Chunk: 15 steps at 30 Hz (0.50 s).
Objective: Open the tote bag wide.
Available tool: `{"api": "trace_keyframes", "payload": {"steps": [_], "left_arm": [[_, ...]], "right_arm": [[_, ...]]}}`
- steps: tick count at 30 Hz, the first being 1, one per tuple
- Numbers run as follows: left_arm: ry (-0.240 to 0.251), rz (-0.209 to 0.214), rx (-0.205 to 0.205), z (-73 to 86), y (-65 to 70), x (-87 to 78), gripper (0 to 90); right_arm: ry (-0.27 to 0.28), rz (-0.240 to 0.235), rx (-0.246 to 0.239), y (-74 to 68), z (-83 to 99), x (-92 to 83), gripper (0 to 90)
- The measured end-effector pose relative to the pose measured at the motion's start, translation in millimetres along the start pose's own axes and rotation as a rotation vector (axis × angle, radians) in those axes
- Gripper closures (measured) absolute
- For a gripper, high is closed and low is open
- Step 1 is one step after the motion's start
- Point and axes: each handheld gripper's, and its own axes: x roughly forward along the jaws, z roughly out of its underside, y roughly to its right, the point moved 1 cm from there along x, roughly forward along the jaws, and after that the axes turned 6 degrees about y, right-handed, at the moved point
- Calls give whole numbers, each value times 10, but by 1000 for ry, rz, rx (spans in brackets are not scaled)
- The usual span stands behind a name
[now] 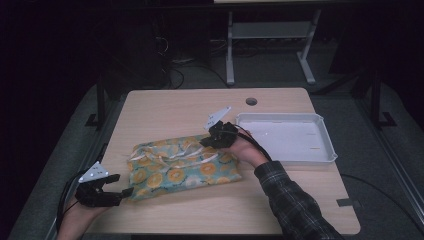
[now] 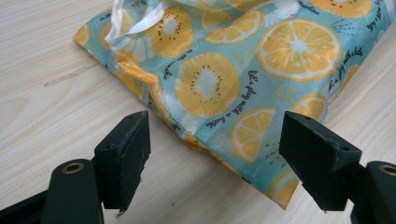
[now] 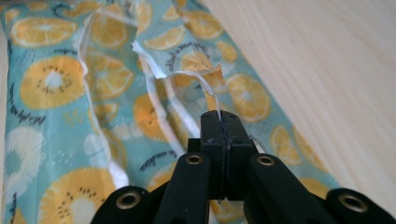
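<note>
Bag [image 1: 181,167] (teal cloth w/ orange and kiwi slices printed on it) lies flat on the surface [image 1: 165,107], left of centre, between the two grippers. White drawstrings [image 1: 172,155] run loose across its top.

Right gripper [image 1: 206,141] sits at the bag's upper right edge. Its fingers [image 3: 212,140] are pressed together on a thin fold of the bag's edge; in the right gripper view the cloth and its white hem rise straight out of the seam between them. Hand [image 1: 248,150] behind it rests near the tray, plaid sleeve [image 1: 295,205] coming up from the bottom right.

Left gripper [image 1: 129,191] lies low at the bag's lower left corner, near the front edge of the surface. Its fingers [image 2: 123,156] stand wide apart, nothing gripped. In the left gripper view the bag's corner lies between and just beyond them, not touching either one.

White tray [image 1: 327,145] stands to the right of the bag, just beside the right hand, apart from the cloth. Small round hole [image 1: 251,101] shows in the surface at the far edge.
</note>
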Motion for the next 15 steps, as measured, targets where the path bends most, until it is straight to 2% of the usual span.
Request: {"api": "trace_keyframes", "payload": {"steps": [5,6,8,14,15], "left_arm": [[-2,6,7,-3,10,18,244],[-2,5,7,-3,9,20,244],[1,6,5,-2,8,21,244],[-7,10,16,-5,12,33,244],[-7,12,12,-6,17,38,244]], "right_arm": [[34,12,36,76,-116,-3,887],[36,17,22,113,-137,7,886],[35,26,41,154,-193,25,887],[44,49,76,375,-287,128,887],[38,55,102,413,-297,163,887]]}}
